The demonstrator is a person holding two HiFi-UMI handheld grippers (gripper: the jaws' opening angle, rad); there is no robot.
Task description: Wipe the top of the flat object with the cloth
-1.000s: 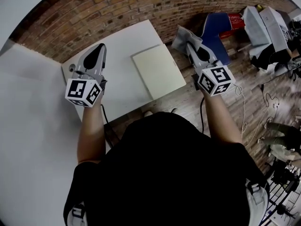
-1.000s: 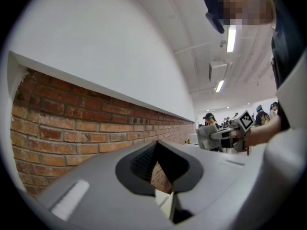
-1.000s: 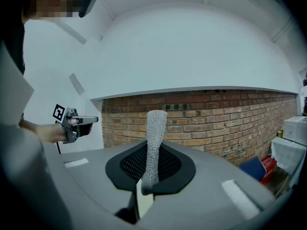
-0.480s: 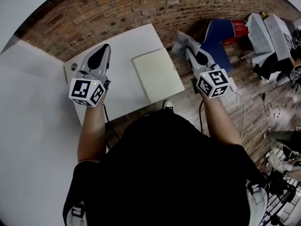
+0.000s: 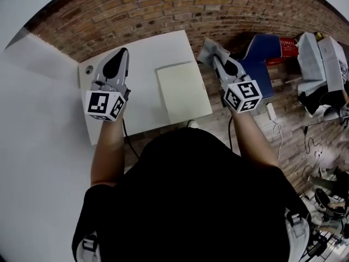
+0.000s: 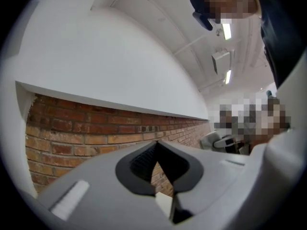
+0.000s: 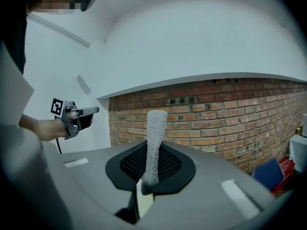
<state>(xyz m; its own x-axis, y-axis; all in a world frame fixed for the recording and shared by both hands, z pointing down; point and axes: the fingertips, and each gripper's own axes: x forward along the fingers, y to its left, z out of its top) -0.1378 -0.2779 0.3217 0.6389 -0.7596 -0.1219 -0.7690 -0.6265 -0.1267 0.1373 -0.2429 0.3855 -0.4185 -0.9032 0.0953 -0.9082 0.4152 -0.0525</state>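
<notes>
Plainly, the flat object [image 5: 184, 91], a pale cream board, lies on the right-hand part of the white table [image 5: 142, 64], with its long right edge running close along the table's right edge. We hold the cloth [image 5: 210, 49], a grey piece with a knitted look, in the air just off the board's far right corner, past the table edge and apart from the board. The right gripper [image 5: 216, 58] has its jaws clamped on that cloth. In the right gripper view the cloth stands between the black pads [image 7: 129, 166] as a narrow grey strip, pinched low down and rising above the jaw tips, with the red brick wall [image 7: 230, 114] behind it. That gripper's marker cube [image 5: 242, 96] sits at its near end, towards us. The left gripper [image 5: 119, 56] hovers over the table's left part, well apart from the board and pointing at the far side, and its own marker cube [image 5: 104, 105] faces the head camera. In the left gripper view its jaws meet at the tips, and brick shows through the small gap below the point where they meet. A small round fitting [image 5: 89, 68] sits on the table near the far left corner, just beside the left gripper as the head view shows it. A black cable [image 7: 58, 145] hangs below the left gripper. To the right of the cloth, down by the wall, stands a blue chair [image 5: 262, 59], with a red box [image 5: 287, 43] just beyond it.
</notes>
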